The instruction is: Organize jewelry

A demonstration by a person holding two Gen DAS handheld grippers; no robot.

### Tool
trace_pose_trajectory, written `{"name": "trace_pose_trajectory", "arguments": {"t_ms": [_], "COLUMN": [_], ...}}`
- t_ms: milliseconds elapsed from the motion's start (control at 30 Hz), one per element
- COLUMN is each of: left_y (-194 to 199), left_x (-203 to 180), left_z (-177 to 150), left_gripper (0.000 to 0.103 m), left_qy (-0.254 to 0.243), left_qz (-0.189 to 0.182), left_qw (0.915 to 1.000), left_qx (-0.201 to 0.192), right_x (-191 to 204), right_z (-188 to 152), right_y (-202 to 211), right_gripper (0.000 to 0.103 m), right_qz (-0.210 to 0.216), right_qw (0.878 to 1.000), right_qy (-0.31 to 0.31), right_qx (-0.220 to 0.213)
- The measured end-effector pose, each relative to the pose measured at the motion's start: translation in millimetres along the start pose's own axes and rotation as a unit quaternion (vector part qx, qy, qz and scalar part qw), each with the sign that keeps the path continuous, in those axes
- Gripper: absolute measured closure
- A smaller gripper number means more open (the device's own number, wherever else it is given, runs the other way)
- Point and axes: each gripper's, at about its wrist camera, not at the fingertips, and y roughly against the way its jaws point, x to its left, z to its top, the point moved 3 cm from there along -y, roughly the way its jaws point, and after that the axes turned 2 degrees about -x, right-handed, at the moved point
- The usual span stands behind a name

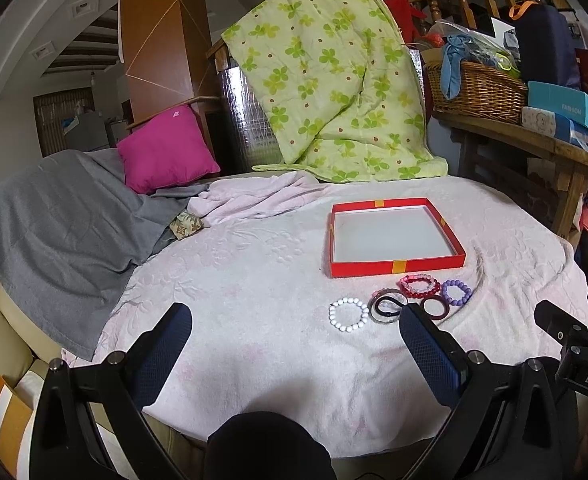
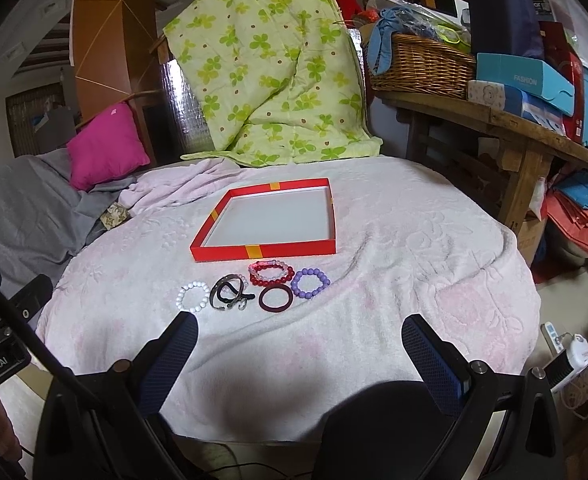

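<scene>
A shallow red tray with a white floor lies empty on the pink blanket. In front of it lie several bracelets: a white bead one, a black strap with a clear bangle, a red and pink bead pair, a dark maroon bangle and a purple bead one. My left gripper is open, near and left of the bracelets. My right gripper is open just short of them, nothing held.
The pink blanket covers a round table. A grey cloth and magenta cushion lie at the left. A green floral quilt hangs behind. A wooden bench with a wicker basket and boxes stands right.
</scene>
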Motion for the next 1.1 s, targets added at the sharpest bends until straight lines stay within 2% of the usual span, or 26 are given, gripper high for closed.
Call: {"name": "trace_pose_trajectory", "arguments": {"t_ms": [400,733,833,967,1000,1100], "left_y": [-17,-59,-84,-120,-129,-150], "left_x": [-4,-9,-9,-7,-6,-2], "left_z": [-4,-17,-27,-46,-50,-60], "left_gripper": [0.000,0.000,0.000,0.000,0.000,0.000], "left_qy": [-0.002,-0.003,0.007,0.034,0.042,0.060], "left_qz": [-0.001,-0.003,-0.034,-0.068,-0.073,-0.083], "left_qw": [0.9999,0.9986,0.9963,0.9904,0.9885,0.9840], "left_qx": [0.015,0.052,0.078,0.116,0.126,0.145], "right_x": [2,-7,-13,-27,-31,-40], "right_z": [0,-2,-6,-11,-12,-15], "right_y": [-14,-52,-69,-98,-106,-130], "right_gripper": [0.000,0.000,0.000,0.001,0.002,0.016], "right_qz": [0.006,-0.003,-0.006,0.012,0.017,0.033], "right_qw": [1.000,1.000,0.999,0.998,0.998,0.995], "right_qy": [-0.002,0.003,0.007,-0.005,-0.007,-0.008], "right_qx": [0.012,0.030,0.045,0.059,0.064,0.094]}}
